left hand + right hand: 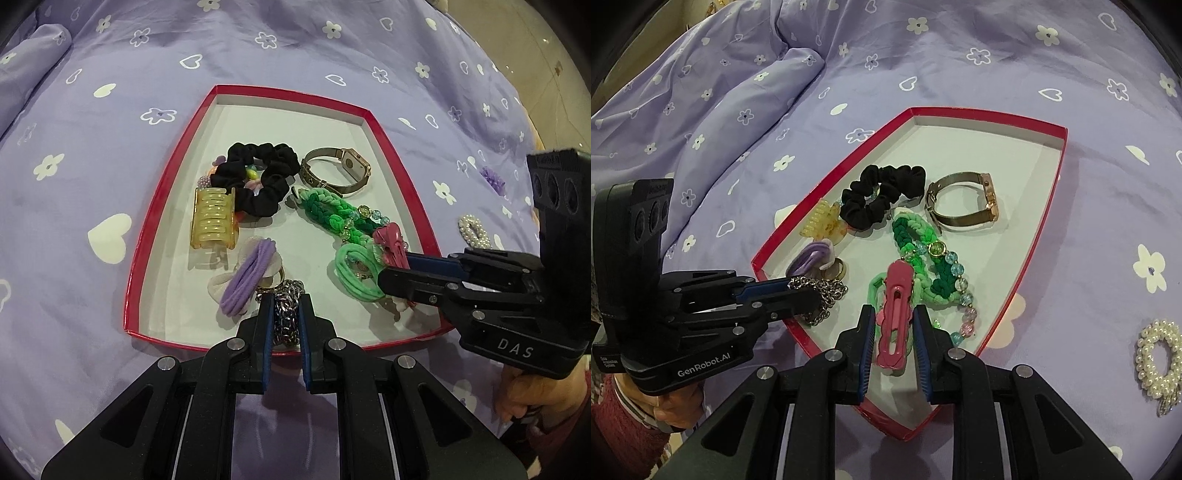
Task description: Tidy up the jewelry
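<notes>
A lilac bedspread [110,122] printed with white flowers and hearts is spread under a shallow red-rimmed box lid [168,177], in which most of the jewelry is already gathered. Near the lid's front edge a silver chain [286,314] is pinched between the nearly closed fingers of the left gripper [286,317], while a pink hair clip [895,317] is held at the front right corner by the right gripper [894,325], its long axis running along the fingers. A pearl hair clip [1158,360] is left on the bedspread well outside the lid's right edge, nearer the right gripper and to its right.
</notes>
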{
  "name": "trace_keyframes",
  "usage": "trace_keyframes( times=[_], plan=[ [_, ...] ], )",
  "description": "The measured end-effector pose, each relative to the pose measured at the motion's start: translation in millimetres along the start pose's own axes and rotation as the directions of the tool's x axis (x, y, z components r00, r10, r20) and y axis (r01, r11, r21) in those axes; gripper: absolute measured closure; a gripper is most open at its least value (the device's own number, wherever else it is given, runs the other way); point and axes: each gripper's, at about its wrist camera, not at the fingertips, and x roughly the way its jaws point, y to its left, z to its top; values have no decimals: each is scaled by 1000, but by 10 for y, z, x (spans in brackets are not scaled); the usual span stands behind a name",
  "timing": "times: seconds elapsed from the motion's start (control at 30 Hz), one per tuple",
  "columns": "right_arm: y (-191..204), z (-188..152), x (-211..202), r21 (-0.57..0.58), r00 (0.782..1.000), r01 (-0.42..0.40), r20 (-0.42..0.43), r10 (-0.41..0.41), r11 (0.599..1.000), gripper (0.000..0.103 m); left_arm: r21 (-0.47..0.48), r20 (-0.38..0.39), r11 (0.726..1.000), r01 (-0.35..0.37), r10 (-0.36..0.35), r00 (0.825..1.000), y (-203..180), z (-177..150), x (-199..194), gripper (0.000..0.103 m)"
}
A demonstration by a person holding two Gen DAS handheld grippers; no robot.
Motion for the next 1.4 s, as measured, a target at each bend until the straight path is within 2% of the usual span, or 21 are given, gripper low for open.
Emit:
trace_keyframes(
  times=[0.5, 0.73, 1.13, 1.3, 1.4],
  plan=[
    [-7, -27, -29, 30, 1000, -8, 21, 7, 1000, 79, -2, -4, 1000, -29, 29, 1000, -40, 5, -7, 87],
    [-13, -29, -65, 36, 1000, -4, 26, 3, 999, 77, -2, 0, 999, -33, 33, 999, -56, -4, -41, 77],
    [-14, -29, -154, 40, 999, 0, 47, -2, 999, 71, -1, 16, 999, -34, 34, 999, -99, -33, -148, 77],
    [-22, -48, -240, 52, 997, -5, 74, 1, 999, 71, -8, 31, 999, -40, 41, 999, -121, -63, -246, 71],
    [-32, -82, -350, 65, 994, -6, 106, -1, 998, 71, -8, 57, 999, -52, 53, 997, -152, -98, -369, 61]
  ],
)
